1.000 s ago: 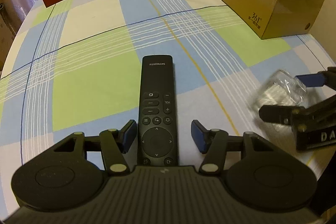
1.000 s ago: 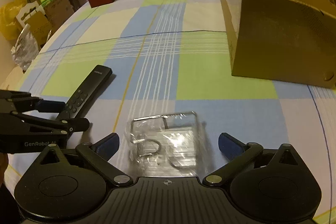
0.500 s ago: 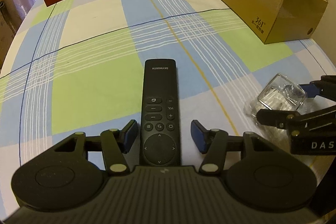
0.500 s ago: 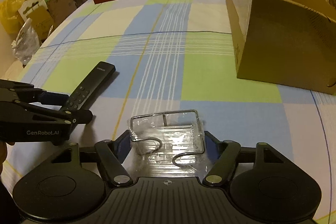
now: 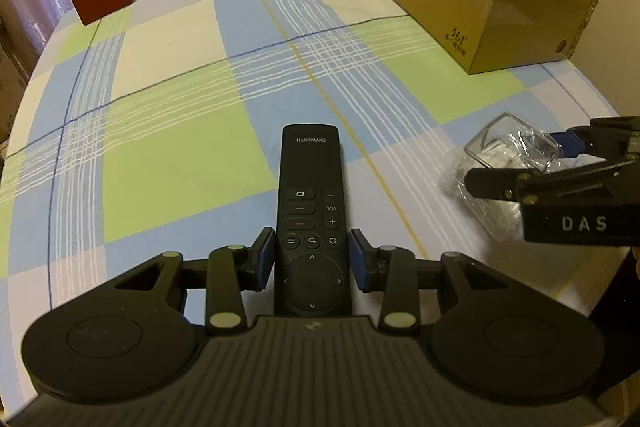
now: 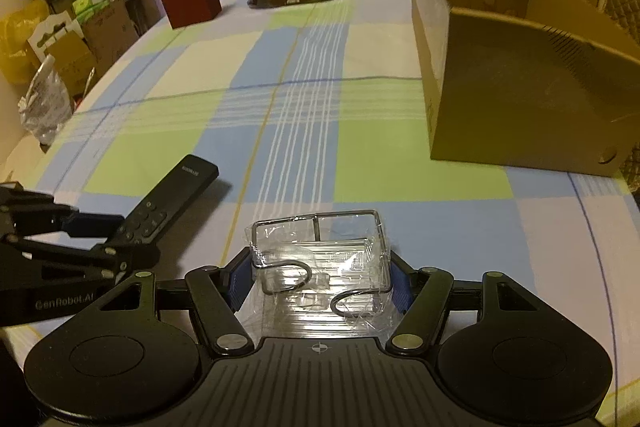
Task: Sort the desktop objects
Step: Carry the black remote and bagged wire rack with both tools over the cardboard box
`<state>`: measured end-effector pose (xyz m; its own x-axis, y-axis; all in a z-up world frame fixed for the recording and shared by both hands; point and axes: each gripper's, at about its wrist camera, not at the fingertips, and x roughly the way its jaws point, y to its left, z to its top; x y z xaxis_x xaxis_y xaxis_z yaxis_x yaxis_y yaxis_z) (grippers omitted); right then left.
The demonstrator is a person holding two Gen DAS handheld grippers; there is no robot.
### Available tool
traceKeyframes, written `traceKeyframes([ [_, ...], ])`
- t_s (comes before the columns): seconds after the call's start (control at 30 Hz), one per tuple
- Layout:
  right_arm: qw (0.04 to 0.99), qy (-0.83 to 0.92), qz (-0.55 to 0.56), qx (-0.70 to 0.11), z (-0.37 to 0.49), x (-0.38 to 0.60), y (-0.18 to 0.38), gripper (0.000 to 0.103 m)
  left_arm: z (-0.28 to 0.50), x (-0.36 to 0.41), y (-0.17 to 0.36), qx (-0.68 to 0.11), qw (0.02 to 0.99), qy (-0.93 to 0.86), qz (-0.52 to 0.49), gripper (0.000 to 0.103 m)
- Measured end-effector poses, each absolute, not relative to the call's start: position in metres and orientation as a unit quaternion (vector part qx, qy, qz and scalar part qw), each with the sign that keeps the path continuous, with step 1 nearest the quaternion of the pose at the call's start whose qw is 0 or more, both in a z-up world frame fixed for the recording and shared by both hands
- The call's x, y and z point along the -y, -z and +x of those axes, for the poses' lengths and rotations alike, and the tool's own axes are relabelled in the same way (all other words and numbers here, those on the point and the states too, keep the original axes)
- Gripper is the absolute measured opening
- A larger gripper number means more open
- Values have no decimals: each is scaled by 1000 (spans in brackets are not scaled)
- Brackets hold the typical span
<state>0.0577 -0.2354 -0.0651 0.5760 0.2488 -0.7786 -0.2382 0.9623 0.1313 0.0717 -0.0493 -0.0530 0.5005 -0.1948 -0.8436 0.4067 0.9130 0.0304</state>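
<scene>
Gripping left: left gripper (image 5: pixel 312 258) jaws closed against the remote (image 5: pixel 311 215), flat on the tabletop (image 5: pixel 180 155).
Right: right gripper (image 6: pixel 320 277) jaws clamped on the clear wrapped wire holder (image 6: pixel 320 259).
Far right: cardboard box (image 6: pixel 520 99), open.

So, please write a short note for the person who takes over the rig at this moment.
Left claw: shut on the black Skyworth remote control, at its button end.
Right claw: shut on the plastic-wrapped wire holder.
Both things are low over the checked tablecloth. The open brown cardboard box stands far right.
Done: both grasped. Left: probably carry them to the box; nothing is seen inside it yet.
</scene>
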Motion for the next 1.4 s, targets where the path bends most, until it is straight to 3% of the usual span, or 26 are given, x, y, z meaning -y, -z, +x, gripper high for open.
traceKeyframes([
  [1.4, 916, -113, 53, -381, 16, 269, 8, 65, 34, 82, -25, -403, 884, 207, 117, 33],
])
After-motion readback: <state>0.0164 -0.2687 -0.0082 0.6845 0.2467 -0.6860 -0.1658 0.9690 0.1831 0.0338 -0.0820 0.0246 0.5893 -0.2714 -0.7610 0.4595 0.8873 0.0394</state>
